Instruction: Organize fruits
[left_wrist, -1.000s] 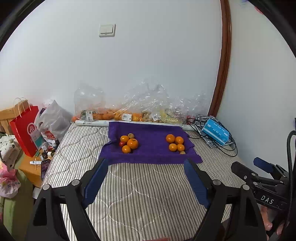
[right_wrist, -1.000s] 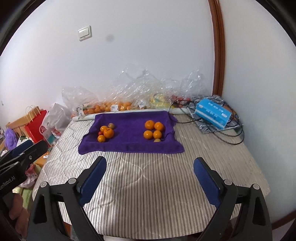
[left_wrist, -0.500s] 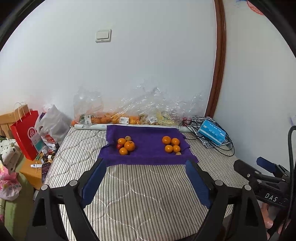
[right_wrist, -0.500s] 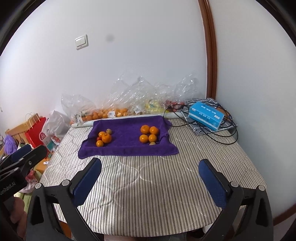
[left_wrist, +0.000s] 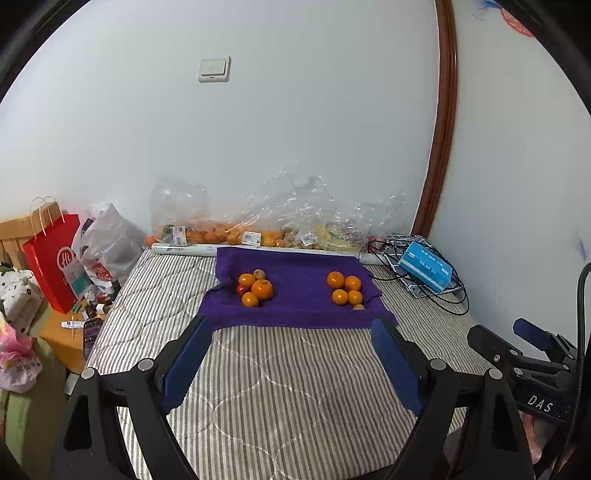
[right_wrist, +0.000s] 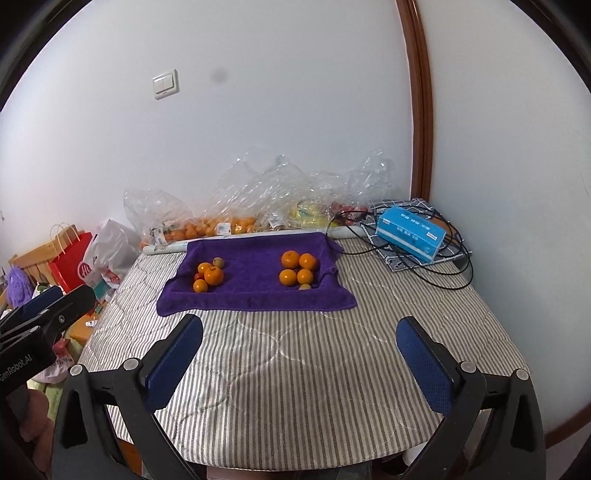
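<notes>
The left gripper (left_wrist: 291, 354) had its blue-padded fingers (left_wrist: 186, 363) spread wide apart, with nothing between them, and it hung above the near part of the striped mattress (left_wrist: 280, 398). The right gripper (right_wrist: 301, 354) was the same: its fingers (right_wrist: 173, 363) were released and wide, grasping nothing, over the near end of the mattress. In the left wrist view the right gripper showed at the right edge, and in the right wrist view the left gripper (right_wrist: 48, 314) showed at the left edge.

Further away, a purple towel (left_wrist: 295, 295) lay flat on the far half of the mattress. The fruits sat on it in two groups, well apart from both grippers. The left group (left_wrist: 255, 288) had several oranges pressed together, a small red fruit and a small brownish fruit at its far side. The right group (left_wrist: 345, 288) had four oranges touching each other and one small brownish fruit at its near edge.

Behind the towel, clear plastic bags (left_wrist: 258, 221) with more oranges lay against the wall. To the right of the towel a blue box (right_wrist: 410, 229) rested among black cables (right_wrist: 436, 266). A red paper bag (left_wrist: 51, 258) stood to the left of the mattress.
</notes>
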